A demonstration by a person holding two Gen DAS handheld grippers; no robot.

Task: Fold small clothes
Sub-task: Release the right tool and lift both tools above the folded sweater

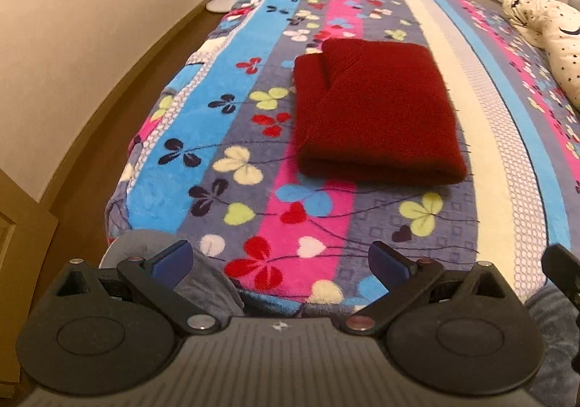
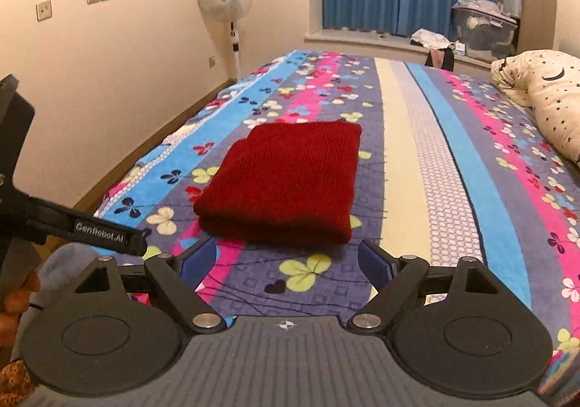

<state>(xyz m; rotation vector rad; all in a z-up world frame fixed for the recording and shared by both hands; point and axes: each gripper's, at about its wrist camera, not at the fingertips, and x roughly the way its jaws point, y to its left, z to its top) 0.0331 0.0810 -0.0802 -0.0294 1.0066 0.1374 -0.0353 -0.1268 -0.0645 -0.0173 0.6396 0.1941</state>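
Left gripper (image 1: pixel 281 258): jaws spread wide, nothing between the blue pads, tilted downward. Right gripper (image 2: pixel 286 258): likewise wide apart and empty, angled down less steeply. Left hand (image 2: pixel 12 301) glimpsed in the right wrist view, wrapped around its handle.

The right tool (image 2: pixel 286 262) gapes empty before a folded red knit (image 2: pixel 286 185) on the floral blanket (image 2: pixel 453 160).

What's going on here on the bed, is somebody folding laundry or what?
A person is working with a handheld gripper in each hand over a bed with a floral blanket. A dark red knitted garment lies on it, folded into a neat rectangle. Neither the left gripper nor the right gripper touches it; both are open, empty and short of the garment, so this fold looks finished.
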